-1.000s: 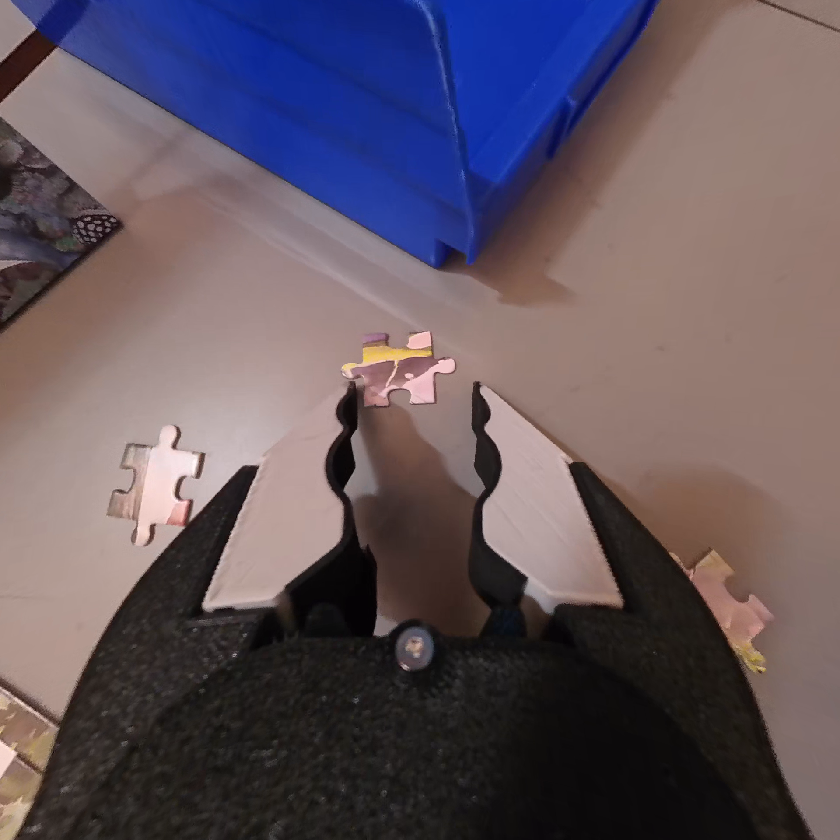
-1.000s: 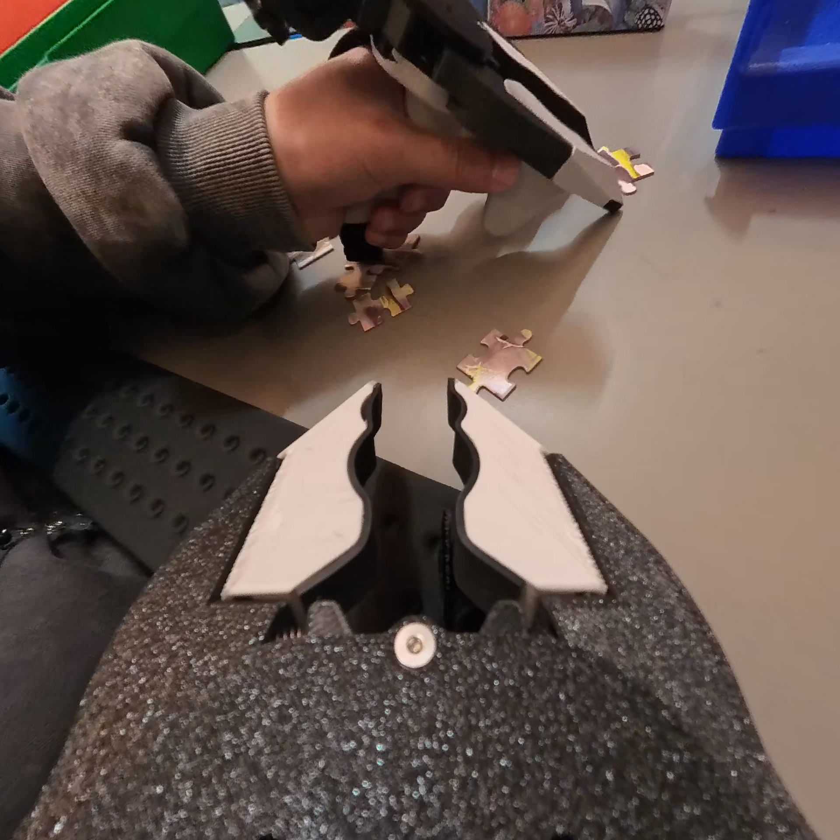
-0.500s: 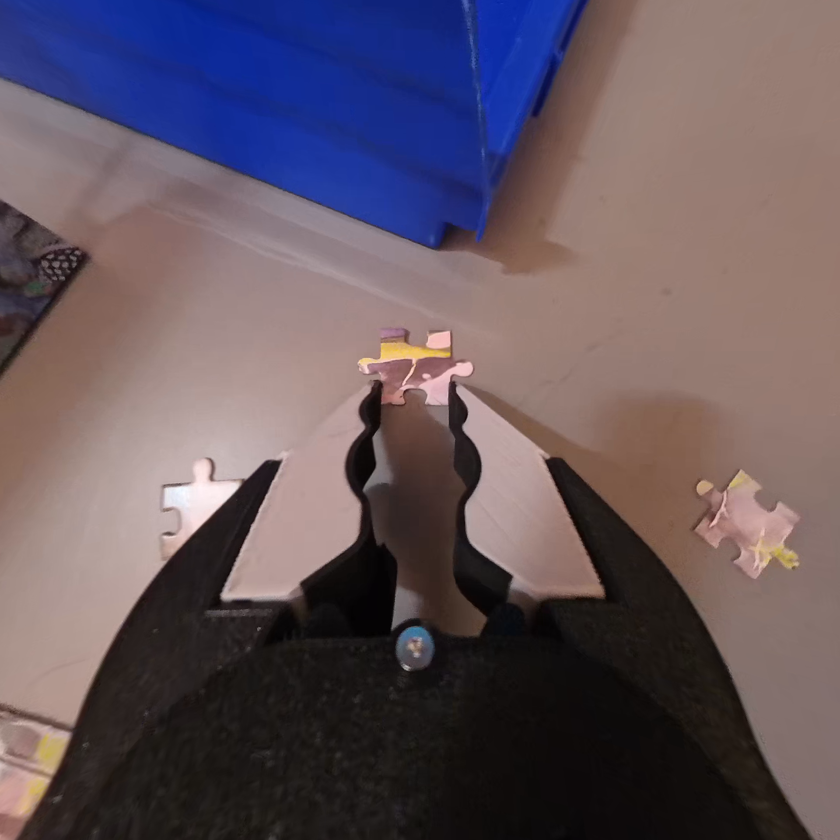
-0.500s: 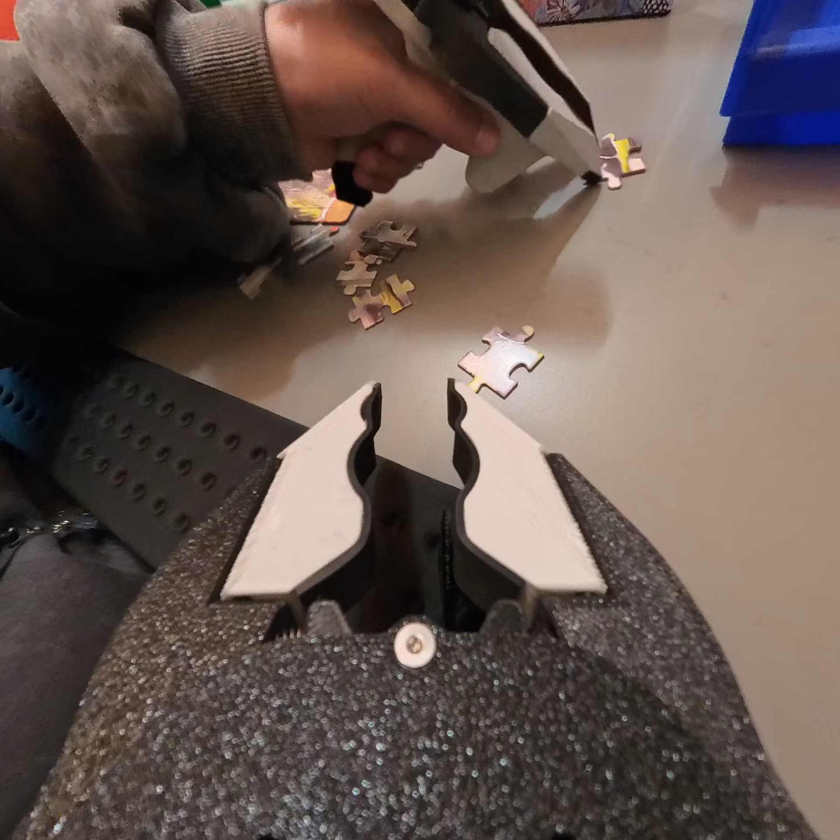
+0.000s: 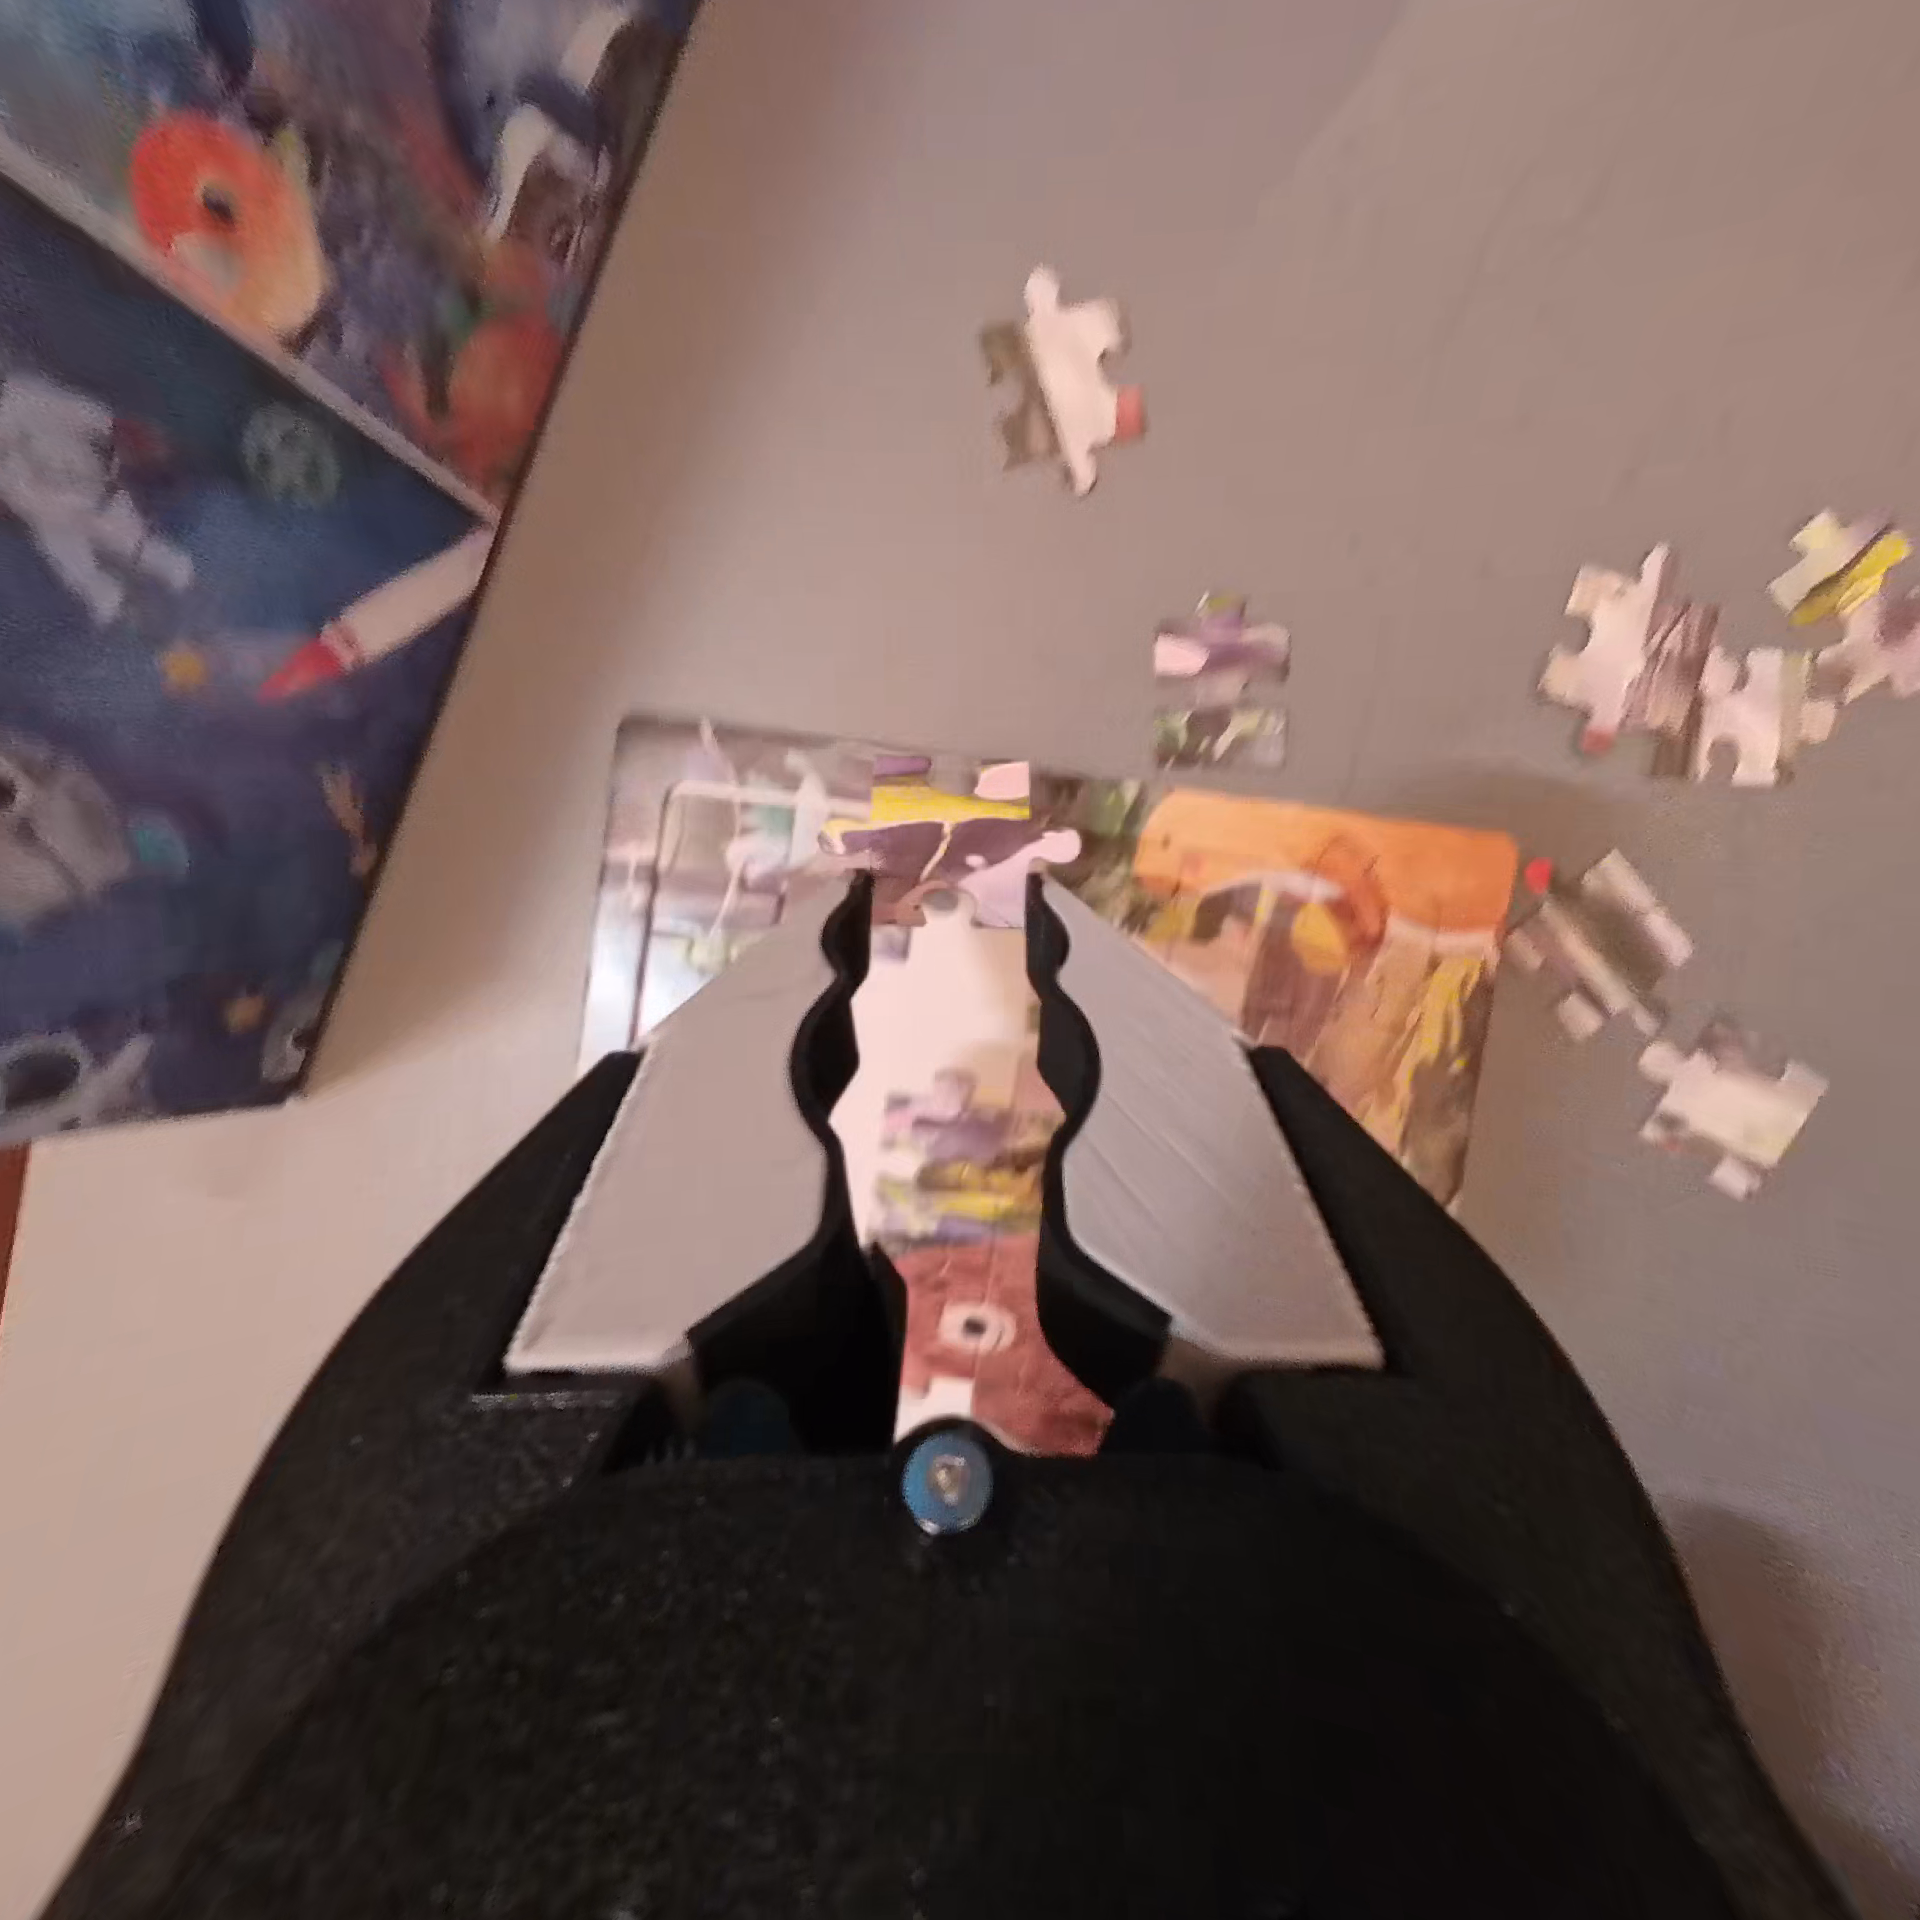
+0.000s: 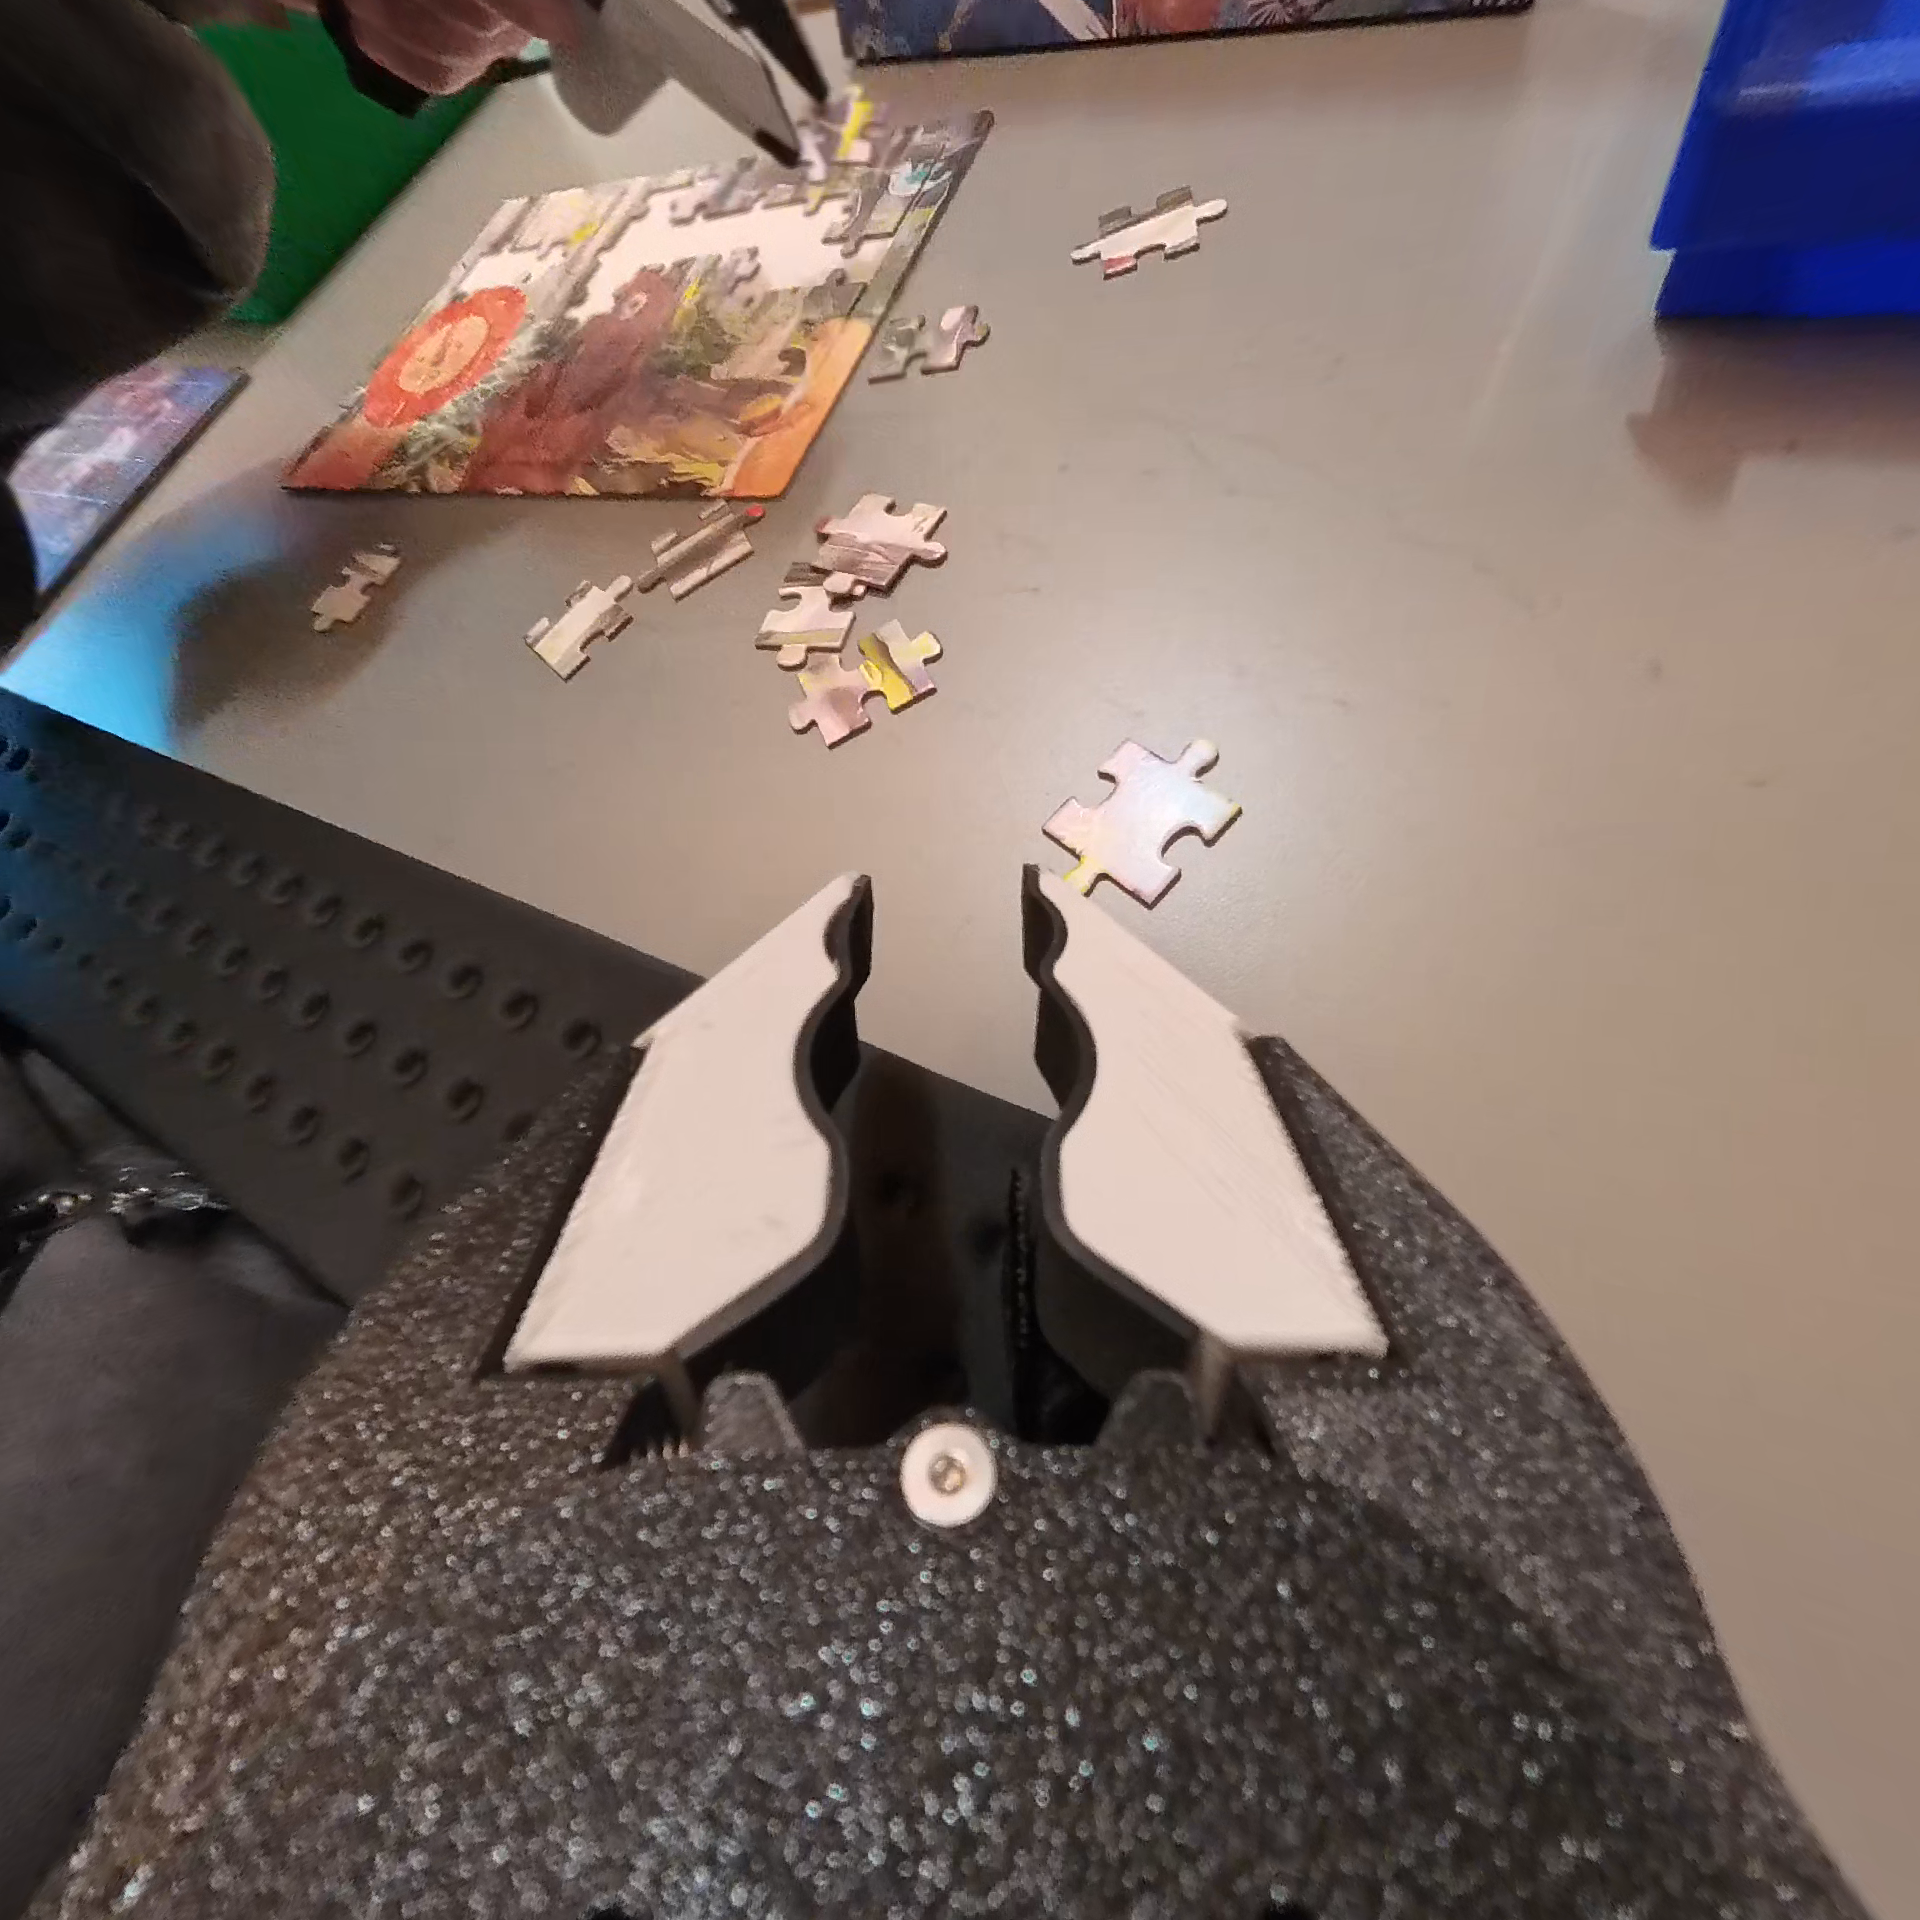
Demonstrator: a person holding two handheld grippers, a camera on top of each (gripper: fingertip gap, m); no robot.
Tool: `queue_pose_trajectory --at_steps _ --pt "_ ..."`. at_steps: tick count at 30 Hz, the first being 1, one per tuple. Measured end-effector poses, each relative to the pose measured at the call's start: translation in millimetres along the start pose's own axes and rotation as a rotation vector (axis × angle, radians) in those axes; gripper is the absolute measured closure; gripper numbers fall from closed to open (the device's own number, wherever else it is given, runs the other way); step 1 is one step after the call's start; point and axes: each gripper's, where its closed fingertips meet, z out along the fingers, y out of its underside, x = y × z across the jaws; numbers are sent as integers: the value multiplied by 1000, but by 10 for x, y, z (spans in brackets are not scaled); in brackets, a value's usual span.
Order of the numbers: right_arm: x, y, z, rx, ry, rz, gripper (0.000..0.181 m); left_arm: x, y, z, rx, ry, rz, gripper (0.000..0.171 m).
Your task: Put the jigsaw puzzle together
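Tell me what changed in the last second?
The left tool closed on the purple-and-yellow piece, lifted it from beside the blue bin and carried it over the half-built puzzle. The right tool stayed open and empty near the pale piece.

Surface: grey table point(image 6: 1455, 644).
Centre-left: part-built puzzle board point(image 6: 623, 343) lying flat.
Scattered: loose pieces point(image 6: 852, 613) near the board; a single piece point(image 6: 1141, 821) apart.
Far edge: picture box point(image 5: 208, 499).
Right: blue bin point(image 6: 1797, 187).
Left: green tray point(image 6: 343, 166).
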Motion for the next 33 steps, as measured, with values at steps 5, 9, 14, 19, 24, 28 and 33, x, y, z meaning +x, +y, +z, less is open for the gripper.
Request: queue_pose_trajectory --at_steps 5,9,14,19,24,28,33 --pt "8 2 9 -5 0 7 153 -111 342 -102 -33 23 89 142" --pt "11 2 10 -5 -2 12 153 -52 459 -65 -50 70 131 142" --pt "11 2 12 -7 -6 16 153 4 566 36 -71 91 156 142" --pt "8 1 11 -5 -14 21 153 15 579 59 -59 102 116 142" --pt "4 1 10 -5 -18 23 153 3 593 52 -64 94 105 142" --pt "2 3 11 -7 -15 19 153 3 600 54 -68 93 103 141" --pt "0 4 11 -7 -17 20 153 -36 596 54 -65 73 81 133"
